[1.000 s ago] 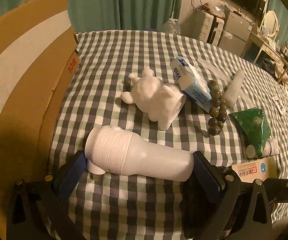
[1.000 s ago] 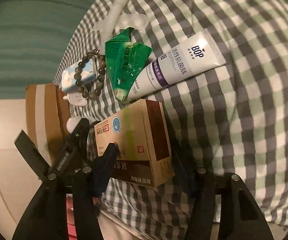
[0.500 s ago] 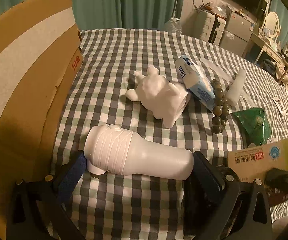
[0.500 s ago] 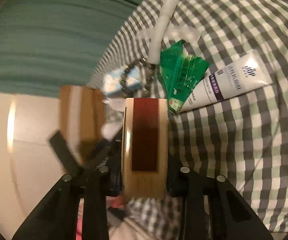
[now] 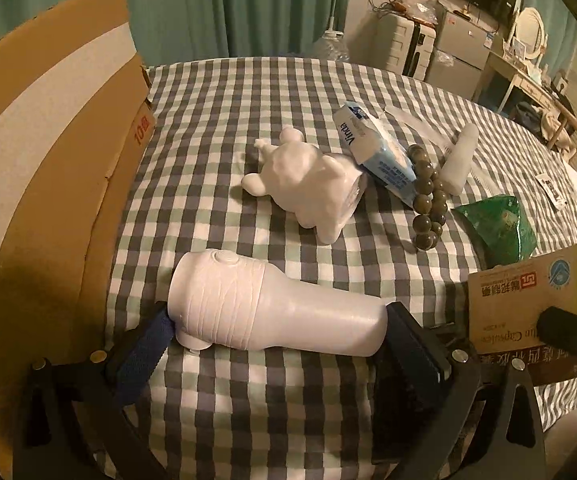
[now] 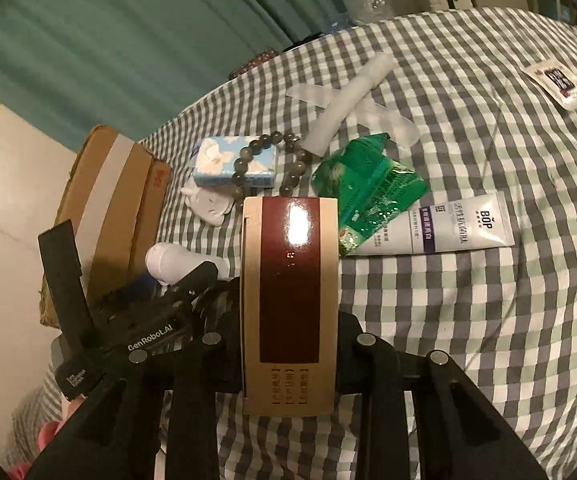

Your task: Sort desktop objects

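I have both tools loaded. My right gripper (image 6: 290, 364) has its jaws pressed in on the narrow sides of the tan and maroon cardboard medicine box (image 6: 290, 300); they have just been closing onto it, and the box stands on edge between them, clear of the checked cloth (image 6: 468, 300). My left gripper (image 5: 276, 340) pinches the white ribbed plastic bottle (image 5: 272, 312) end to end, lying crosswise between the jaws just above the cloth.

I judge this the carry step: two items picked, neither yet placed. The likely destination is the open brown cardboard carton (image 5: 48, 184) to the left of the left tool, its flap standing tall beside the bottle.

Ahead of the box lie the green foil sachet (image 6: 368, 188), the white squeeze tube (image 6: 448, 228) and the dark bead bracelet (image 6: 264, 160), all close together. The left tool sits just left of the box, so crossing over needs care. The cloth to the right is open.
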`<state>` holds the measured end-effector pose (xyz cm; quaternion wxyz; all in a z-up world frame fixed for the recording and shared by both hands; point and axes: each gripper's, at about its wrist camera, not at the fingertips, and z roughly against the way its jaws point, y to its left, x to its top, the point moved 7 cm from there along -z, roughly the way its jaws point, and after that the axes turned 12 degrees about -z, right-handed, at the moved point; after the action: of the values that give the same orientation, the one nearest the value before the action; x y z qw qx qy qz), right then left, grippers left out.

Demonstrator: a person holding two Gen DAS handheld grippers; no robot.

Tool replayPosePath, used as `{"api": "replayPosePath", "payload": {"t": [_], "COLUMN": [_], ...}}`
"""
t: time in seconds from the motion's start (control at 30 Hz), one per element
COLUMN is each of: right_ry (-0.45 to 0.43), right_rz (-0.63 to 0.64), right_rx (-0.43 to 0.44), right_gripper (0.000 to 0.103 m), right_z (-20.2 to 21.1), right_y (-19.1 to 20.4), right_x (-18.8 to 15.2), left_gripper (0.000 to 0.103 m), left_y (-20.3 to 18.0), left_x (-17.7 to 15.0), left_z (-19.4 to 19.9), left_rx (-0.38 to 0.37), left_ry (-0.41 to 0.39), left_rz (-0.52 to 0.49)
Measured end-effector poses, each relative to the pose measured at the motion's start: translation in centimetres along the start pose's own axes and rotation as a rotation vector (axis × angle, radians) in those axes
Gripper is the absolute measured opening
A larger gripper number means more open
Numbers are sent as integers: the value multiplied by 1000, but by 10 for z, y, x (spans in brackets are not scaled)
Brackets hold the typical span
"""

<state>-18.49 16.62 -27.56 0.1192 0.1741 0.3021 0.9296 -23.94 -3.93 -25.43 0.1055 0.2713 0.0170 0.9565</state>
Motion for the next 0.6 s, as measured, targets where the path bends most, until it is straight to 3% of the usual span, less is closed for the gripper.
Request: {"api": "replayPosePath", "payload": {"t": [0.2,0.43,0.6], "right_ry": [-27,-129,-182], "right_rz": [-9,19,62], "right_rx": [1,-23,-24], "right_gripper": [28,28,28], "right_z": [10,53,80], "right_y": [4,27,53], "right_x": [-2,-3,-4], "left_gripper": [103,103,103], "left_y": [-1,-8,-6], "left_x": [1,17,32], "left_z": [18,71,132], "left_rx": [-33,-30,-1], "left_ry": [-36,-166,-288], "left_rz": [32,-29,-90]}}
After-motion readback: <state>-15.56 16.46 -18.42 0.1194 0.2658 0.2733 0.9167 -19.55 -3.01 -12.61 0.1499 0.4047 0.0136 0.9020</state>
